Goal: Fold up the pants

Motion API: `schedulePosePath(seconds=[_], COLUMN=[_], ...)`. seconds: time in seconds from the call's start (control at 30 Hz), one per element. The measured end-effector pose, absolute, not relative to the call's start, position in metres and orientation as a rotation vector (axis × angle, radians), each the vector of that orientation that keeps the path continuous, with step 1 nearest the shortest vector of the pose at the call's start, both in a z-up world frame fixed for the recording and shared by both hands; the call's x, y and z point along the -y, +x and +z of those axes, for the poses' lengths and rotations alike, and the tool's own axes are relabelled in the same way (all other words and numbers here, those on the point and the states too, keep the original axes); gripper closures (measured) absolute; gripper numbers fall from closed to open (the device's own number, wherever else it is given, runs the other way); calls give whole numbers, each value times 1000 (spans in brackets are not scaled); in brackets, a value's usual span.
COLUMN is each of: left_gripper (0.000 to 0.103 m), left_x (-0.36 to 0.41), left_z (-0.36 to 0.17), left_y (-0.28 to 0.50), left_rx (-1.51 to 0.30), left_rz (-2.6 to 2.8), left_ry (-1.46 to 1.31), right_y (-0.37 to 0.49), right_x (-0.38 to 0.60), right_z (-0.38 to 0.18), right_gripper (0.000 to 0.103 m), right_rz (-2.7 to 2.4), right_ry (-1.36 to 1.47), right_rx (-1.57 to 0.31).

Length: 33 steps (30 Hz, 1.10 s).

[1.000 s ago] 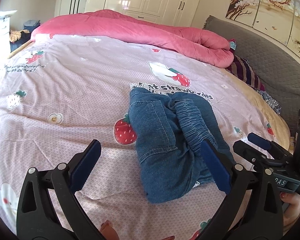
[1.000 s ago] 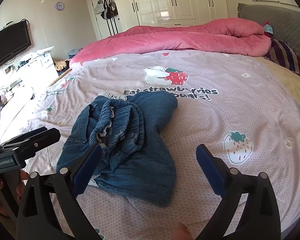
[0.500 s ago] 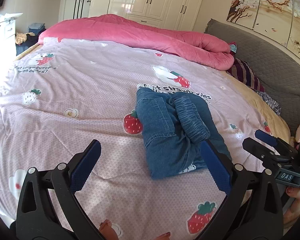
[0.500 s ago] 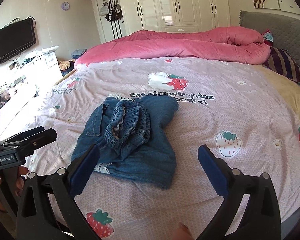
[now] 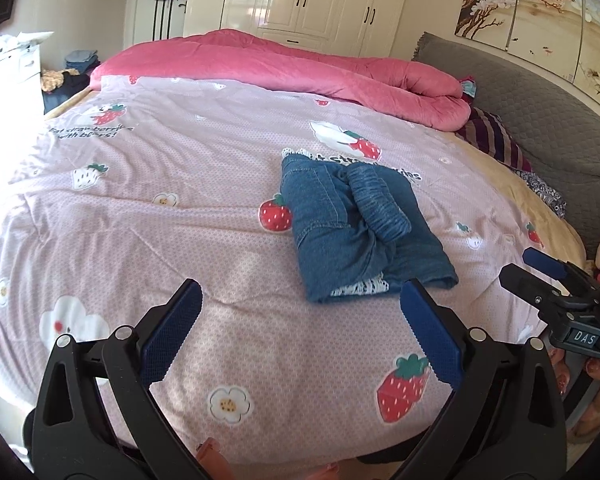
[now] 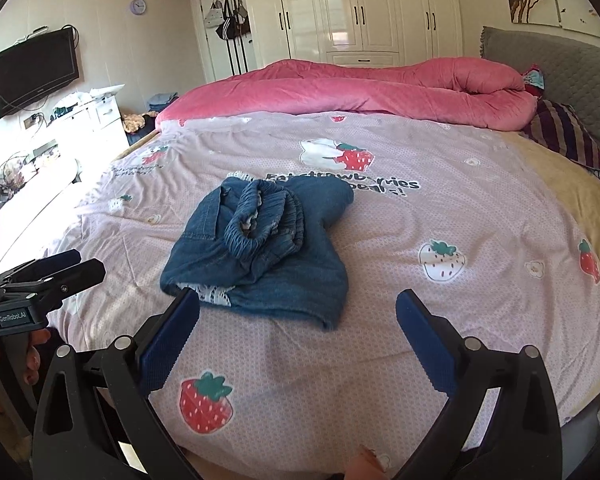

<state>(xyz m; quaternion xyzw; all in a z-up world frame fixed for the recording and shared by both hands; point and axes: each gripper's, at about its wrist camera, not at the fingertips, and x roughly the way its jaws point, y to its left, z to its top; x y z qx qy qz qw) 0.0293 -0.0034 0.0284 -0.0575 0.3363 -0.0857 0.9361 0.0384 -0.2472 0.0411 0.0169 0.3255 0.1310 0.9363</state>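
The small blue denim pants (image 5: pixel 358 226) lie folded into a compact bundle beside the printed strawberry slogan (image 6: pixel 342 186) on the pink bedsheet (image 5: pixel 140 208). Left tool (image 5: pixel 300 322) and right tool (image 6: pixel 298 330) hover spread wide, empty; folding looks essentially done.

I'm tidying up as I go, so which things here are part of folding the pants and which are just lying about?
Part of the job:
denim pants
left gripper
right gripper
pink strawberry bedspread

Lying about:
pink comforter
striped pillow
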Motion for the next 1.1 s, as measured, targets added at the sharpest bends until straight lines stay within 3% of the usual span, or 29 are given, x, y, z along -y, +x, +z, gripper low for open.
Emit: schedulePosePath(seconds=[0.53, 1.1], left_gripper=[10, 10], left_x=[16, 23], left_z=[-10, -15], left_y=[-16, -20], left_rx=[-716, -705], left_rz=[-159, -152], left_ry=[-102, -100], right_y=[-3, -5], right_x=[250, 249], right_z=[15, 6], right_gripper=[5, 5], right_rz=[269, 272], right_ry=[7, 29], right_rx=[-675, -681])
